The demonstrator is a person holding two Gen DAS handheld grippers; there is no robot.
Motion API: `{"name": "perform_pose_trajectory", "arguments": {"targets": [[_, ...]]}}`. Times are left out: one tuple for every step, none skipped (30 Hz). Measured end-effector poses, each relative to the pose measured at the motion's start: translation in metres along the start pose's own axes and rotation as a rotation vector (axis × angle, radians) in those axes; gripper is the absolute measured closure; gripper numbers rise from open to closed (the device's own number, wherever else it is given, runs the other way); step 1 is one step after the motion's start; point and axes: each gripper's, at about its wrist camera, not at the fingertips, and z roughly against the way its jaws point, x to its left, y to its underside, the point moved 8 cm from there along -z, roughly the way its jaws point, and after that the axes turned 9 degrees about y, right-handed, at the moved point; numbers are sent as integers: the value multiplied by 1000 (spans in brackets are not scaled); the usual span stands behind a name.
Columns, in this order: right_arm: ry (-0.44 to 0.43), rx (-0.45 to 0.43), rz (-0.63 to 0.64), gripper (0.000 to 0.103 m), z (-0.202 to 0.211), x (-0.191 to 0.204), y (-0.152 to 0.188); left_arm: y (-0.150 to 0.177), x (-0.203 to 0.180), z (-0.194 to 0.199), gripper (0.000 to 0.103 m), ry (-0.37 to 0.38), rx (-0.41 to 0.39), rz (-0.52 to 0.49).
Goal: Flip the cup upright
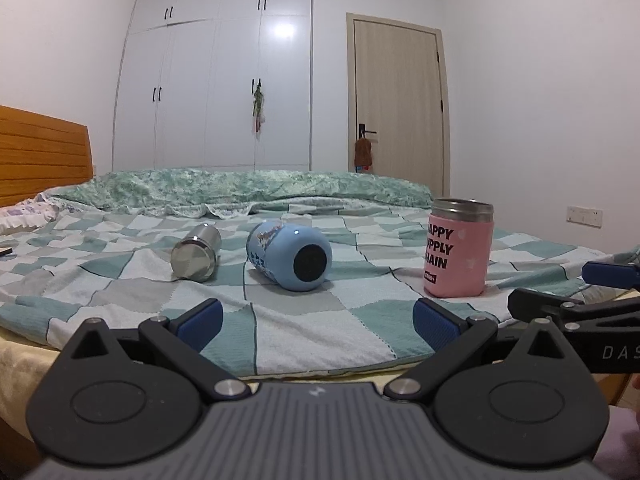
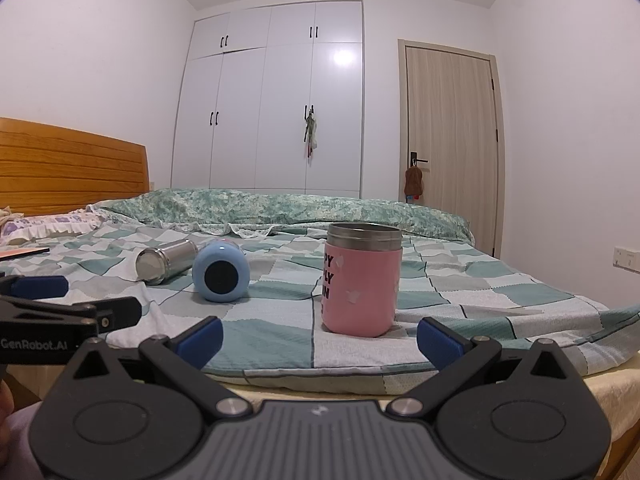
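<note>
1. Cups on bed (image 1: 120,280): blue cup (image 1: 290,256) lies on its side straight ahead of left tool (image 1: 316,320), base toward it; steel cup (image 1: 197,253) also on its side, ahead and to the left of that tool; pink cup (image 2: 361,280) stands upright just ahead of right tool (image 2: 318,340), mouth up.
2. Left tool: spread wide, empty, hanging at the bed's near edge, apart from every cup.
3. Right tool: spread wide, empty, nothing between its fingers; pink cup near but not touched.
4. Task target is likely the blue or steel cup; cannot tell which.
5. Handling guess: blue cup looks rigid, smooth and rounded, so it may roll or slip on the soft blanket; probably light if empty. Take it across the body mid-length, fingers on opposite sides, then rotate base down.
6. Steel cup: glossy, slippery-looking; same mid-body grip.
7. Hidden: both lying cups' mouths face away, contents and lids unseen; blue cup's print unreadable; pink cup's text partly cut off.
</note>
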Motion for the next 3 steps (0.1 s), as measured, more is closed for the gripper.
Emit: {"name": "perform_pose_trajectory", "arguments": {"targets": [[0, 0, 0, 0, 0, 0, 0, 1, 1, -1, 0, 0, 6, 4], [0, -1, 1, 0, 1, 0, 0, 1, 1, -1, 0, 4, 8, 8], [0, -1, 1, 0, 0, 0, 0, 1, 1, -1, 0, 5, 9, 10]]}}
